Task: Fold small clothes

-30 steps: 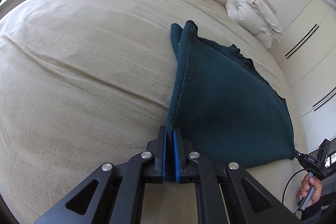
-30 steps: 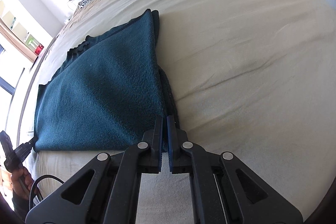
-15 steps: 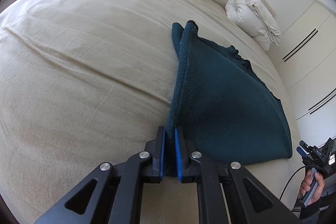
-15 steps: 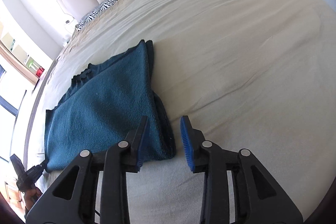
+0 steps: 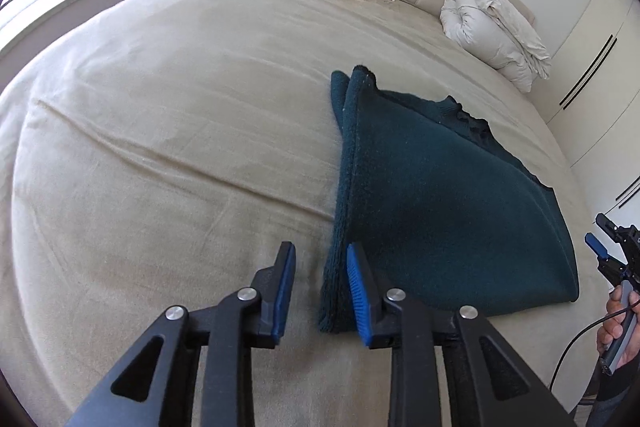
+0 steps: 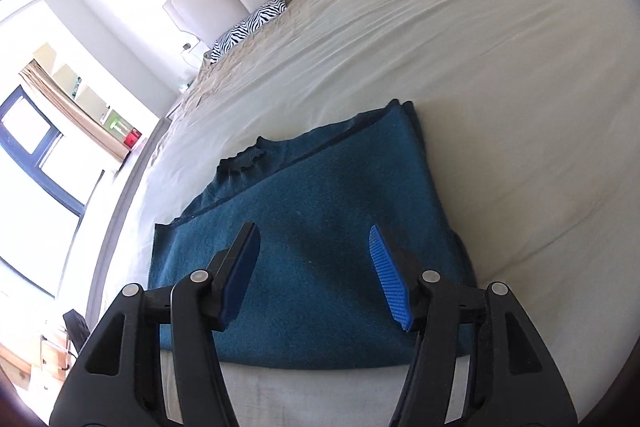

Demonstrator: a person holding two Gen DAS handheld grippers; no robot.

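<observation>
Your sweater (image 6: 320,239) lies flat on the bed (image 5: 160,131). In the right wrist view it fills the middle and lower part of the frame. In the left wrist view it sits right of the middle.

It looks folded over once already. The top layer covers most of it, and the collar (image 6: 242,161) and a strip of the layer below peek out at the upper left of the right wrist view. The edges look fairly neat.

Your left gripper (image 5: 320,291) is opening. Its jaws stand a little apart, with the near corner of the sweater between them, but the pads do not squeeze it. Your right gripper (image 6: 316,275) is opening too, jaws wider, over the sweater and holding nothing.

So one fold looks done and let go. I think the sweater is still quite big, so at least one more fold is likely left.
</observation>
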